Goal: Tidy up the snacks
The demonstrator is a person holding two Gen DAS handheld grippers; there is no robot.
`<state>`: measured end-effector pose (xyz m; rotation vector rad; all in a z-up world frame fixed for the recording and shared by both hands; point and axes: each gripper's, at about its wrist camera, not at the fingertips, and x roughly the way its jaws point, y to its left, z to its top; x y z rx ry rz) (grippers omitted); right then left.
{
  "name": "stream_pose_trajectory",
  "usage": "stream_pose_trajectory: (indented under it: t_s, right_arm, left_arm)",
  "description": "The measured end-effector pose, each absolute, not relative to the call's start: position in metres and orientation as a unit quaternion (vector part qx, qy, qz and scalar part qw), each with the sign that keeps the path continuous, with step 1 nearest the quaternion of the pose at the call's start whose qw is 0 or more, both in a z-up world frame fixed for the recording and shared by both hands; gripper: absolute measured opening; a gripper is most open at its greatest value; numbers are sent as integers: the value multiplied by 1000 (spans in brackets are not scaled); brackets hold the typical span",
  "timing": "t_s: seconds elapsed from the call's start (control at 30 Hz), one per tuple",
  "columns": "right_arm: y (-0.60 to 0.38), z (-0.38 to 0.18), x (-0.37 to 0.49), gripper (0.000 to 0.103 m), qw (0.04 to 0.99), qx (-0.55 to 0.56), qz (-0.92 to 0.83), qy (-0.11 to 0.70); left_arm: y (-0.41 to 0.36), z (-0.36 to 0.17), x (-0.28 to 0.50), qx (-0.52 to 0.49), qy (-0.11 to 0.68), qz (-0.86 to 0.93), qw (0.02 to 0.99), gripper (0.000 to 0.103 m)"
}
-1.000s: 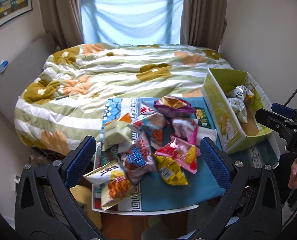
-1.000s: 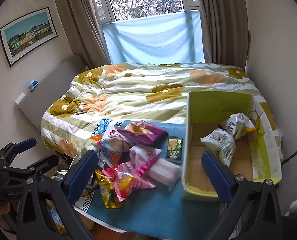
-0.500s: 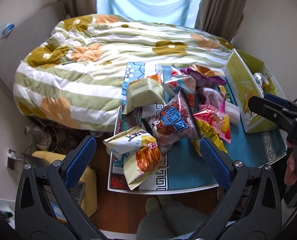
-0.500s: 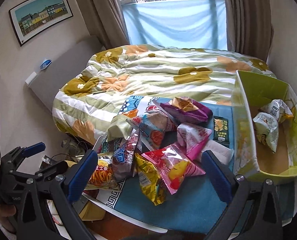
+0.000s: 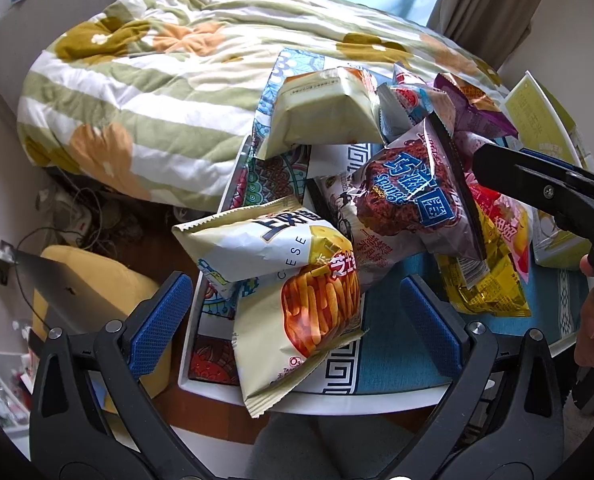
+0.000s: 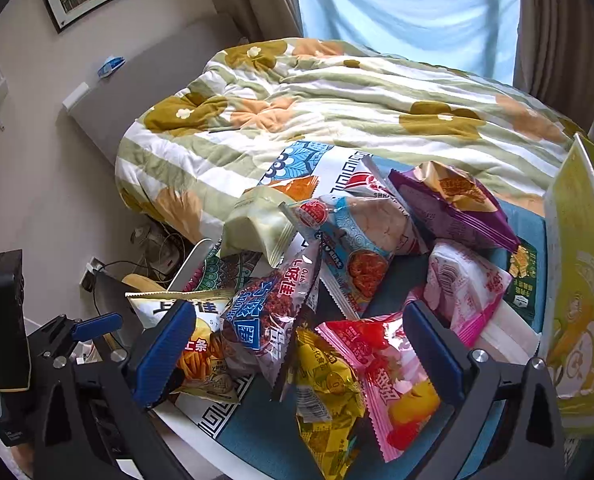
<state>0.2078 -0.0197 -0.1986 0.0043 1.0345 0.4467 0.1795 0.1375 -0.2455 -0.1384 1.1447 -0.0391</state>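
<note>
Risk noted: cheese-stick bag point(image 5: 297, 304) overhung near table edge point(image 5: 337, 402), between wide-open, empty left gripper point(image 5: 297, 312); liable to slide floorward if nudged. Right gripper point(image 6: 297, 354) likewise wide, empty, above piled snacks point(image 6: 377, 240); yellow box point(image 6: 577, 280) far right.

Green-striped floral quilt point(image 6: 337, 112), teal tablecloth point(image 5: 397, 356), yellow-green box point(image 6: 577, 280).

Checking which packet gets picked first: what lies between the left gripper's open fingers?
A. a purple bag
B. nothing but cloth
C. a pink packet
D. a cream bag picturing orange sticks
D: the left gripper stands open around the cream bag picturing orange sticks at the table's near edge.
</note>
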Motion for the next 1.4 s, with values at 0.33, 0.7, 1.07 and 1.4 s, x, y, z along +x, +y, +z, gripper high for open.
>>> stream_pose_trajectory:
  t_s: [0.33,0.7,1.07,1.4]
  right_arm:
    - [-2,-225,220,97,825,-38,244,509]
    - [9,-245,226,91,805,-57,269,526]
    - [19,-260,227,74,789,-61,290,539]
    - [20,-249,216,64,792,-65,296,529]
  left_arm:
    - [128,-269,185,-44,560,-3,827,70]
    - [128,-268,180,-28,560,1,828,49]
    - [125,-264,174,-22,555,0,831,47]
    - [123,-243,163,-7,542,-4,841,46]
